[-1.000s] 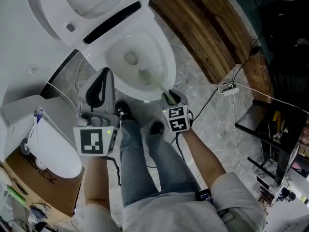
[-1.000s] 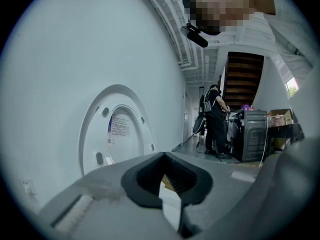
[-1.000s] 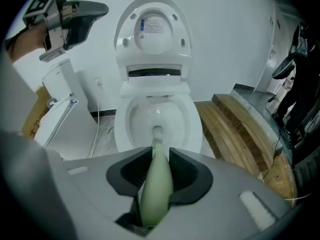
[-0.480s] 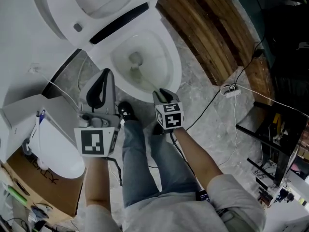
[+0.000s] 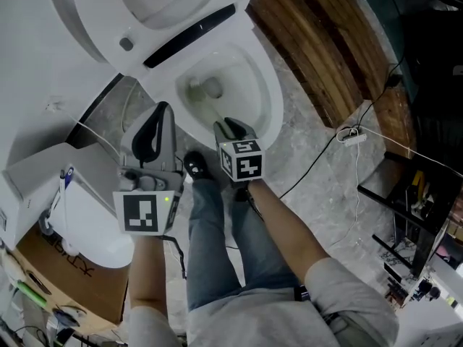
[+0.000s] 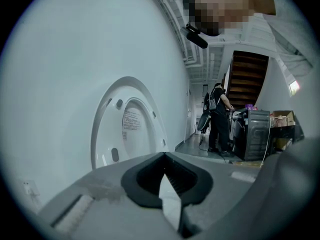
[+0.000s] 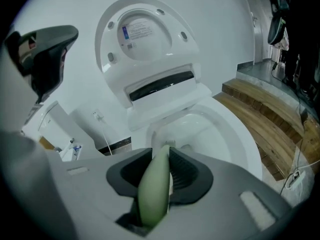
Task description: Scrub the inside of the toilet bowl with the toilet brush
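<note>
The white toilet bowl [image 5: 273,101] stands open with its lid [image 5: 145,2] raised. My right gripper [image 5: 230,127] hovers over the bowl's near rim, shut on the toilet brush's green handle [image 5: 210,111]. The brush head [image 5: 195,89] reaches down into the bowl's left side near the drain. In the right gripper view the handle [image 7: 152,184] runs between the jaws toward the bristles [image 7: 170,144] inside the bowl [image 7: 240,139]. My left gripper [image 5: 153,132] is held beside the bowl's left, jaws together with nothing in them, pointing at the lid [image 6: 127,129].
A wooden step [image 5: 325,42] lies right of the toilet. A cable with a plug [image 5: 349,136] crosses the stone floor. A white bin [image 5: 83,226] and cardboard box [image 5: 54,270] sit at the left. The person's shoes [image 5: 194,166] stand before the bowl.
My right gripper has moved left and up over the bowl's rim, sweeping the brush head toward the bowl's left side. The left gripper has stayed put.
</note>
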Demonstrator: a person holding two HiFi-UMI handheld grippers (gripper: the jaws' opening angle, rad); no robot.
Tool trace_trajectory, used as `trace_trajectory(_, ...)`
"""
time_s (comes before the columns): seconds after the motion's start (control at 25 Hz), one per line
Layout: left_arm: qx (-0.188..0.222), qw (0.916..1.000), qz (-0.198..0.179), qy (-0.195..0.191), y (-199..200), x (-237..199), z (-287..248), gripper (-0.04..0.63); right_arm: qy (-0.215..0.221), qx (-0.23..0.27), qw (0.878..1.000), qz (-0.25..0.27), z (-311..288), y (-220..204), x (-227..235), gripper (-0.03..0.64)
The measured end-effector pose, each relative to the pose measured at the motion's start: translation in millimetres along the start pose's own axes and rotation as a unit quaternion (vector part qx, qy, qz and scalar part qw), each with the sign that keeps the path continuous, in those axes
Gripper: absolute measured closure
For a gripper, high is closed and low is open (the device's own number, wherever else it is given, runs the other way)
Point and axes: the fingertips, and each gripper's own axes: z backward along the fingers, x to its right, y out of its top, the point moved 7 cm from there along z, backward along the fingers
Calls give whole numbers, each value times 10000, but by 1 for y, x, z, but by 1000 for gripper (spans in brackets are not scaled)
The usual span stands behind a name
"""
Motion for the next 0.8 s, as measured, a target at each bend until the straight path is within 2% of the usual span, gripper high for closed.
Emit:
trace_trajectory(0.12, -16, 10000, 30, -11, -1, -7, -4, 591, -124, 50, 9998, -152, -4, 6, 6, 512)
trace_trajectory(0.32, -34, 10000, 29, -62, -3, -16, -13, 591, -702, 188, 9916, -1065, -3, 1, 44, 512)
trace_trajectory(0.48, -132, 9999, 54, -70, -9, -24, -18, 591, -977, 344, 9861, -1299, -13, 6, 59, 512)
trace_trajectory(0.64, -218, 9997, 47, -78, -13, -33, -21, 591, -932, 393, 9855, -1364, -31, 14, 56, 512)
trace_trajectory(0.8, -246, 9997, 51, -46, -15, -40, -24, 591, -596, 211, 9871, -1474, -38, 8, 48, 512)
